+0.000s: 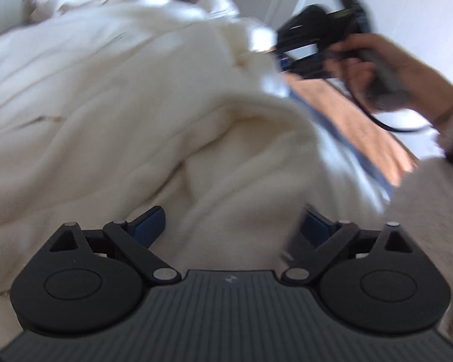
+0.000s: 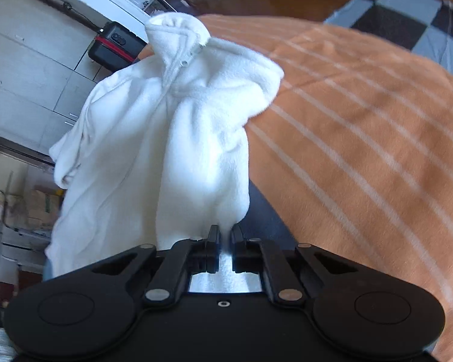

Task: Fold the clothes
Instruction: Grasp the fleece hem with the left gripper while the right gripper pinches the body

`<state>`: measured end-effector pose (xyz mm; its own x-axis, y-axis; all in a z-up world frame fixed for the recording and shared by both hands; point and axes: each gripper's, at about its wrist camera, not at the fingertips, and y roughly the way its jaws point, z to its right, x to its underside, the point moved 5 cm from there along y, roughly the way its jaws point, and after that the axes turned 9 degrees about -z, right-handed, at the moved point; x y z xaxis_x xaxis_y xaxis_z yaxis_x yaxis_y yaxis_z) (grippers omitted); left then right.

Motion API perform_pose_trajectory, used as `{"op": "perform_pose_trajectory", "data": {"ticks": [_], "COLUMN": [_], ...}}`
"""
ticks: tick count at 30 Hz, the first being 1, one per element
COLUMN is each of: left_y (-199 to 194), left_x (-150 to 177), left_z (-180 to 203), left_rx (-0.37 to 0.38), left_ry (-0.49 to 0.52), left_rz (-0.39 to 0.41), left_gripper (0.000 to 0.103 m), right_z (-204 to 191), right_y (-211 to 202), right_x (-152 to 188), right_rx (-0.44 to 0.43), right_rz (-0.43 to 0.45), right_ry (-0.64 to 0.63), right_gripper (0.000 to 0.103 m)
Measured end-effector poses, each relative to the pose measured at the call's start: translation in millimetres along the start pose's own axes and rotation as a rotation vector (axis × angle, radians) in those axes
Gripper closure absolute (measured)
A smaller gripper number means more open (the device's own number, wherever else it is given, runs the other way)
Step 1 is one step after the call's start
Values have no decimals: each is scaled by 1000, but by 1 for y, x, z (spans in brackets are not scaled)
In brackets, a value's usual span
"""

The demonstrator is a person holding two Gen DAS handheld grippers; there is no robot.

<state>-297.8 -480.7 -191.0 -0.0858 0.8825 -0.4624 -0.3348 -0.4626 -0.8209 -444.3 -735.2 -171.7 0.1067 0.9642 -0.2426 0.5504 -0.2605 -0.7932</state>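
Note:
A white fleece jacket [image 2: 166, 138] with a zip collar hangs over the orange striped blanket [image 2: 362, 138]. My right gripper [image 2: 225, 232] is shut on the jacket's lower edge, and the fleece rises from between its fingers. The left wrist view, which is blurred, is filled by the same cream-white fleece [image 1: 120, 105]. My left gripper [image 1: 231, 226] stands open with its blue pads [image 1: 149, 224] wide apart and a fold of fleece lying between them. A person's hand [image 1: 374, 69] holds the right gripper's handle at the upper right, its fingertips hidden in the fabric.
White cabinets [image 2: 24, 69] and a black case with a red stripe [image 2: 114, 45] stand beyond the blanket's far edge. A black-and-grey checkered surface [image 2: 407, 9] shows at the top right. A strip of orange blanket [image 1: 347, 111] lies right of the fleece.

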Motion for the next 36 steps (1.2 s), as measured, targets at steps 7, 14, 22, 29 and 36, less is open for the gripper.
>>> {"op": "perform_pose_trajectory", "data": {"ticks": [7,14,22,29,36], "left_y": [-54,-1,6,6,-31], "left_x": [-11,10,4,16,11], "left_z": [-12,-53,-47,-66,-49], "left_rx": [276,420,413,455,437], "left_ry": [-139,-408,-400,-510,-386], "left_rz": [55,-91,-67,-78,77], "left_gripper": [88,87,54,65,91], "right_z": [-25,31,44,23,-18], "right_y": [-81,-63,-50,-13,-59], "right_x": [4,7,6,-13,-21], "right_rx": [231,148,-150,-37,131], "right_rz": [250,87,65,29,297], "right_ry": [-181,73,274,133,-176], "right_gripper": [95,88,49,39,94]}}
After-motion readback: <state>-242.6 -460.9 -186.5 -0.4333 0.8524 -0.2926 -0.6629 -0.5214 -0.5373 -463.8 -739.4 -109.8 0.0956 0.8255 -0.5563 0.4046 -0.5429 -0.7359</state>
